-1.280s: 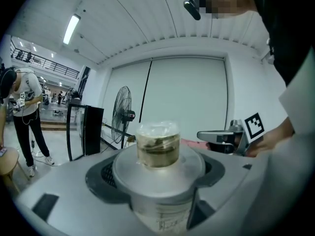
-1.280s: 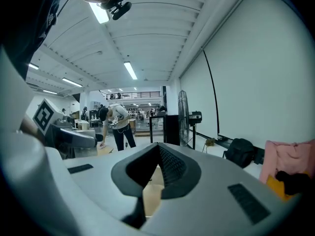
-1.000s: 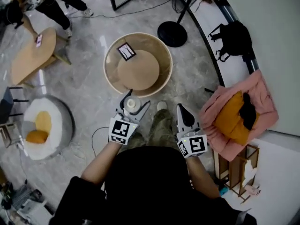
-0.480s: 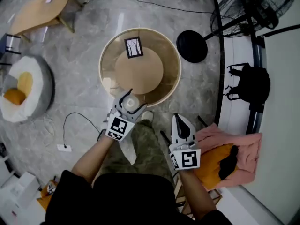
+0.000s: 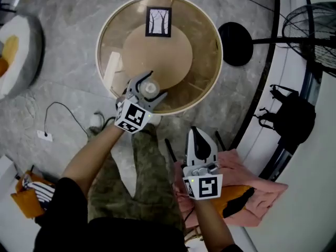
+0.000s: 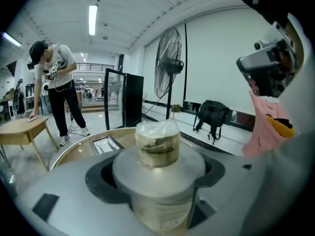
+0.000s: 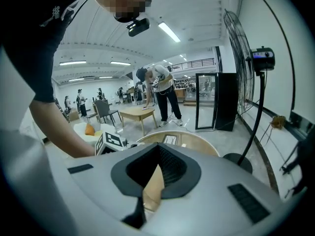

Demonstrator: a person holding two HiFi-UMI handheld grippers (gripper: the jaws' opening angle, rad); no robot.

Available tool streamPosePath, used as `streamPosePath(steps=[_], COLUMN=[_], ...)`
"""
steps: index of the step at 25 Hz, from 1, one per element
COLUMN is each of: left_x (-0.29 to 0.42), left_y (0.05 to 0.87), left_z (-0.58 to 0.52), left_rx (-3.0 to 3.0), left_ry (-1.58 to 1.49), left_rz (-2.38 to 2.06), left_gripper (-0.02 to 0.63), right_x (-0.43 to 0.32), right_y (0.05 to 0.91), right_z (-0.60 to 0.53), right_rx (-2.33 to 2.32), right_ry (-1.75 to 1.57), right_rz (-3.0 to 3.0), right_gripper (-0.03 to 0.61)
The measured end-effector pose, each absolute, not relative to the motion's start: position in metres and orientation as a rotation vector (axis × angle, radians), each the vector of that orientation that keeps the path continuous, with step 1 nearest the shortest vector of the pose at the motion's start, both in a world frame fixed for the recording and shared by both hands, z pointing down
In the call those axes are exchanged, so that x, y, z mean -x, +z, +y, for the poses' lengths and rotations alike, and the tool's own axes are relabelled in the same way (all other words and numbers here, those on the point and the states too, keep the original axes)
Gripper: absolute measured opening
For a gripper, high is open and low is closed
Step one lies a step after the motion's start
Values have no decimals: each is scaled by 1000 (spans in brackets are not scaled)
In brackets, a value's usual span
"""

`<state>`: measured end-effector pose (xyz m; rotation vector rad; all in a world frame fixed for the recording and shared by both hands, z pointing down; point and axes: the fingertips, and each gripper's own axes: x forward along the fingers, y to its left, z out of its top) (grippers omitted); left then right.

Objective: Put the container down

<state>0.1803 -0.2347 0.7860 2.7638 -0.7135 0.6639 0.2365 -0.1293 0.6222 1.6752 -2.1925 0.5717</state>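
The container (image 5: 150,88) is a pale jar with a wide grey lid and a small clear wrapped pot on top (image 6: 157,144). My left gripper (image 5: 157,84) is shut on it, one jaw on each side. It is over the near edge of the round glass-topped table (image 5: 210,51), just in front of the tan inner disc (image 5: 157,54). I cannot tell whether it touches the glass. My right gripper (image 5: 196,133) is lower right, off the table and above my leg, with its jaws together and nothing between them (image 7: 158,149).
A framed picture (image 5: 158,21) lies at the table's far side. A standing fan (image 5: 310,30) with a round black base (image 5: 236,35), a black backpack (image 5: 291,117) and a pink cloth (image 5: 257,198) are at the right. A person (image 6: 54,82) stands at a wooden table (image 6: 19,129).
The round table has come closer and larger in the head view. My left gripper has carried the container from short of the table to over its near rim. My right gripper has come down beside the pink cloth.
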Motion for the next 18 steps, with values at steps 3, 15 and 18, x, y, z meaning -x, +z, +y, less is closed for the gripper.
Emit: streamPosePath(steps=[3, 15, 18], left_x=[-183, -186, -190], left_y=[824, 889, 894], left_z=[-249, -271, -268], left_rx=[-2745, -2702, -2719], left_ry=[676, 674, 689], left_rz=[-768, -861, -812], left_gripper=[350, 350, 350], right_x=[-239, -237, -231], right_y=[656, 724, 723], right_z=[-124, -135, -146], right_rx=[-1653, -1604, -1611], right_ry=[621, 758, 766], right_rz=[-2177, -2155, -2180], right_gripper=[21, 21, 21])
